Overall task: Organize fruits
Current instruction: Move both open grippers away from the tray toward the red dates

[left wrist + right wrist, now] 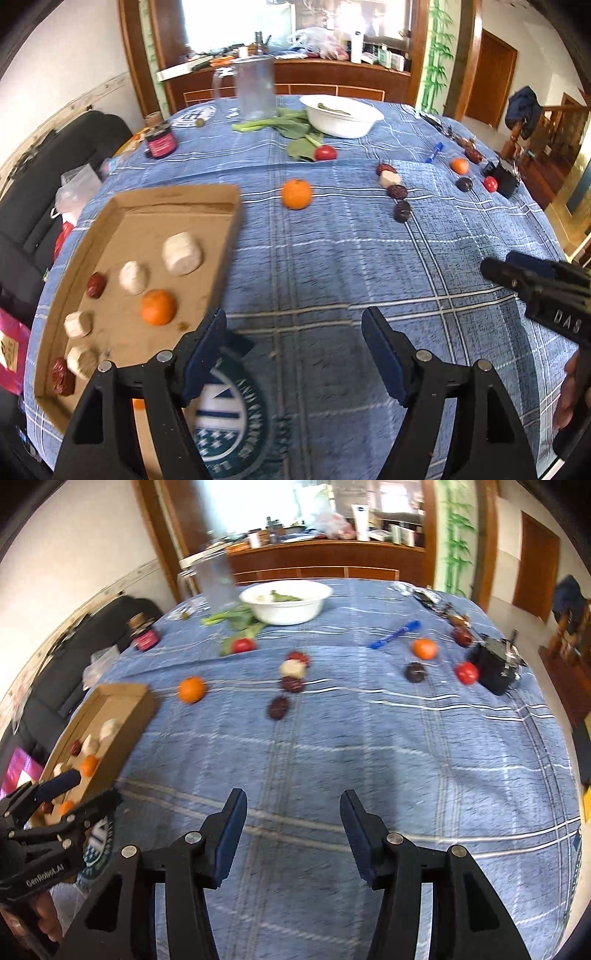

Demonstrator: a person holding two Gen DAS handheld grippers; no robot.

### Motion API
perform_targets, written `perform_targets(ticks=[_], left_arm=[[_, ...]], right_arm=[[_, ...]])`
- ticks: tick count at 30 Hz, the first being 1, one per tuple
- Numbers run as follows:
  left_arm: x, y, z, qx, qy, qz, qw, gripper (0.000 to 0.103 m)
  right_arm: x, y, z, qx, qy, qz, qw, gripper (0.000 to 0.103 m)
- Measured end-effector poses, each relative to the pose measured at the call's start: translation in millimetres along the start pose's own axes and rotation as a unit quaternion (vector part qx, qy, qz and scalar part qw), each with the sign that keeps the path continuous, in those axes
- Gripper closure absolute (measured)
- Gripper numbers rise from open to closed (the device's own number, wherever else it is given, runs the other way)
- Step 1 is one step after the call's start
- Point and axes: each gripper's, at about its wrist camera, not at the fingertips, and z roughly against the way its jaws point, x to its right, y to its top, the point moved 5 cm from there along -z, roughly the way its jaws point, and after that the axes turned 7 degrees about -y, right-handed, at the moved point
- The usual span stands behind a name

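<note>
Both grippers, left gripper and right gripper, hang wide and empty over my tablecloth. Beyond lies the loose orange, right of the cardboard tray; I'd straddle it squarely before closing.

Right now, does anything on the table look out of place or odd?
Yes. Leafy greens lie loose on the blue tablecloth beside the white bowl, not in it. A blue pen lies among the scattered fruit.
</note>
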Motion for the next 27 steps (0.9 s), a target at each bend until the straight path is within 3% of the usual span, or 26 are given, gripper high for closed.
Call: perform_targets(ticks=[4,15,16,17,19,27], left_arm=[[7.5,12.6,-16.4,-0.015,0.007,-0.005,0.9998,0.028],[-24.4,57.5,-37.2,-0.022,0.033,0.002,0.9992,0.028],[-25.6,60.9,-39.6,-0.022,0.035,0.002,0.9991,0.028],[-27.3,67.5,-44.0,-0.021,0.037,0.0,0.9991,0.028],[-28.3,77.5,-51.0,-0.02,0.036,0.0,0.9991,0.028],[-17.3,109.7,-110.8,-0.046,0.019,0.006,0.9988,0.028]], right_arm=[[9.9,20.5,-13.4,0.004,0.004,-0.003,1.0,0.046],[-28.3,60.7,-96.1,-0.013,0.057,0.026,0.998,0.042],[-29.4,61.6,-100.6,-0.015,0.059,0.026,0.998,0.046],[-30.6,61.9,-105.3,-0.017,0.062,0.028,0.998,0.061],[-31.1,64.1,-106.8,-0.005,0.048,0.044,0.998,0.077],[-12.8,64.6,-97.5,0.008,0.05,0.041,0.998,0.077]])
